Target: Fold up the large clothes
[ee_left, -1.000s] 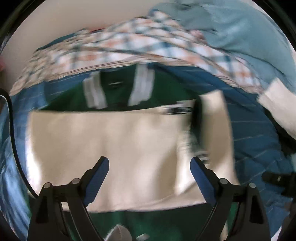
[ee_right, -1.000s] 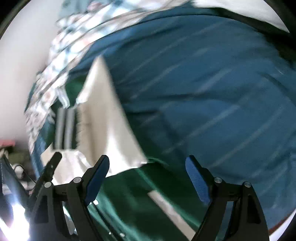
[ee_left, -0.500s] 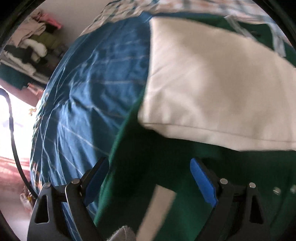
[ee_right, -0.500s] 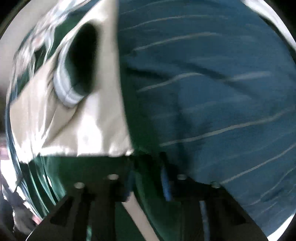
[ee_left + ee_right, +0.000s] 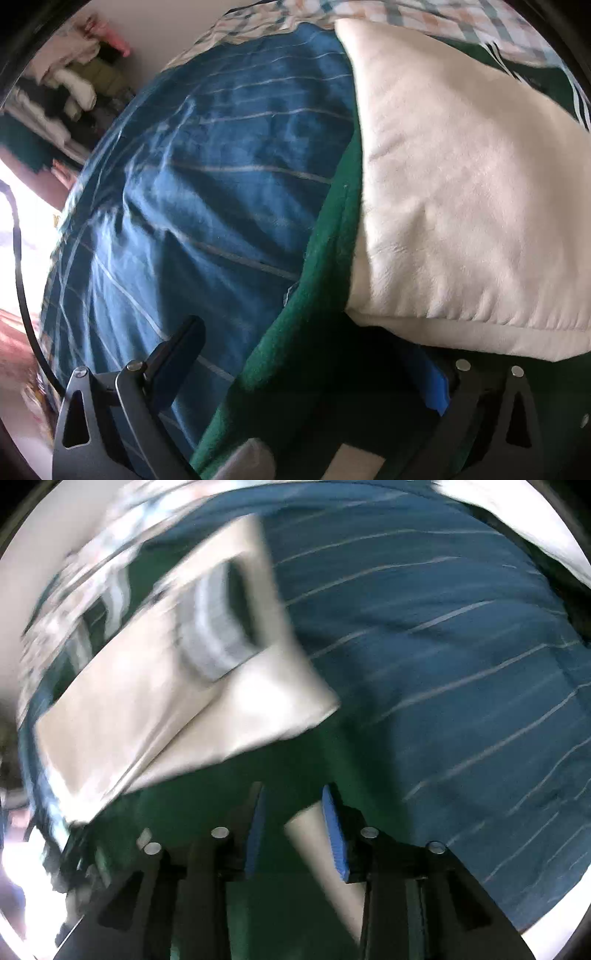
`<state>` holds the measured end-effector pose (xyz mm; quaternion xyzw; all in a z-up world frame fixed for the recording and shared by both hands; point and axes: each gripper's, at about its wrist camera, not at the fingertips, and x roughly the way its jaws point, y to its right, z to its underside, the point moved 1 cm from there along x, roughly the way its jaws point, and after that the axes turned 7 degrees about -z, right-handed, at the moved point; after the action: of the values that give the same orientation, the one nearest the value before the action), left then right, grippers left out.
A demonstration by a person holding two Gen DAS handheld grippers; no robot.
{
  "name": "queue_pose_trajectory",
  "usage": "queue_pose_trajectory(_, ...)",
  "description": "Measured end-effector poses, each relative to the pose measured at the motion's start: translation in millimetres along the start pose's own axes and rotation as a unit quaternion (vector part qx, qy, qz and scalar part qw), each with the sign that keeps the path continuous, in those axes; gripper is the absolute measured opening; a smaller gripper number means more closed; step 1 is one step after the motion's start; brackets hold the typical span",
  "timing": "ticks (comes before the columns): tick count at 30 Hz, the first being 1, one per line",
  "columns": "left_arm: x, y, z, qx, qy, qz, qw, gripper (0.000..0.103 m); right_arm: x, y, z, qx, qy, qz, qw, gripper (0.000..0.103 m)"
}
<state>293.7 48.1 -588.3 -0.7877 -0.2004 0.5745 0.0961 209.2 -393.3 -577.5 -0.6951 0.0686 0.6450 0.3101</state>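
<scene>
A green jacket (image 5: 317, 354) with cream sleeves (image 5: 461, 206) folded across it lies on a blue striped bedsheet (image 5: 207, 177). My left gripper (image 5: 306, 373) is open; its fingers straddle the jacket's left edge near the hem. In the right wrist view the jacket (image 5: 207, 794) and the cream sleeve (image 5: 155, 709) with a grey striped cuff (image 5: 218, 627) show. My right gripper (image 5: 295, 830) has its jaws nearly closed on the green hem with its cream stripe (image 5: 317, 834).
A checked blanket (image 5: 388, 14) lies at the far edge of the bed. A pile of clothes (image 5: 70, 88) sits beyond the bed at the upper left. The blue bedsheet (image 5: 461, 646) spreads to the right of the jacket.
My left gripper swung to the jacket's left edge and dropped low over it. My right gripper closed from wide open onto the jacket's hem.
</scene>
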Motion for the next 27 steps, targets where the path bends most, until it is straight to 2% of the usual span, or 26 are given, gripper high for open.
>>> queue_pose_trajectory(3,-1.0,-6.5,-1.3,-0.001,-0.044,0.016,0.9989,0.103,29.1,-44.5,42.5,-0.004,-0.069,-0.060,0.996,0.051)
queue_pose_trajectory(4,-5.4,-7.3,0.0,0.000,-0.051,0.013,0.9986,0.103,51.1,-59.9,61.3,0.004,-0.104,-0.081,0.991,0.052)
queue_pose_trajectory(6,-23.5,-9.6,10.2,0.010,-0.051,-0.015,0.9985,0.103,85.3,-73.5,92.2,0.022,-0.141,-0.096,0.985,0.056)
queue_pose_trajectory(8,-44.0,-9.2,28.3,0.031,-0.038,-0.022,0.9985,0.103,114.1,-87.4,121.4,0.021,-0.166,-0.076,0.983,0.059)
queue_pose_trajectory(9,-52.0,-9.2,37.9,0.041,-0.034,-0.028,0.9982,0.103,121.6,-94.1,129.2,0.012,-0.158,-0.053,0.986,0.058)
queue_pose_trajectory(10,-60.0,-8.2,48.9,0.054,-0.030,-0.030,0.9977,0.103,122.3,-99.0,135.9,0.003,-0.128,-0.029,0.991,0.045)
queue_pose_trajectory(11,-67.5,-6.2,63.1,0.070,-0.029,-0.030,0.9967,0.103,121.5,-101.5,141.4,0.006,-0.110,0.000,0.994,0.037)
queue_pose_trajectory(13,-72.8,-4.5,83.8,0.091,-0.037,-0.030,0.9947,0.103,116.3,-107.7,148.5,0.013,-0.094,0.007,0.995,0.013)
queue_pose_trajectory(15,-69.1,-2.5,102.7,0.107,-0.058,-0.022,0.9923,0.103,106.8,-115.7,154.5,0.030,-0.093,-0.016,0.995,0.011)
queue_pose_trajectory(18,-61.9,-1.8,119.6,0.105,-0.086,-0.009,0.9908,0.103,93.5,-136.1,164.9,0.025,-0.096,-0.067,0.993,0.011)
queue_pose_trajectory(22,-62.4,-1.2,119.9,0.110,-0.078,-0.012,0.9908,0.103,98.3,-151.5,169.0,-0.002,-0.125,-0.097,0.987,0.012)
queue_pose_trajectory(25,-71.9,1.8,116.4,0.109,-0.074,-0.006,0.9913,0.103,114.0,-134.0,148.6,0.007,-0.180,-0.145,0.973,0.019)
queue_pose_trajectory(26,-79.6,3.3,113.6,0.107,-0.071,-0.005,0.9917,0.103,113.6,-123.9,145.5,0.028,-0.202,-0.181,0.962,0.021)
queue_pose_trajectory(27,-87.0,5.4,111.4,0.105,-0.065,0.002,0.9923,0.103,104.2,-102.9,133.0,0.042,-0.209,-0.210,0.954,0.031)
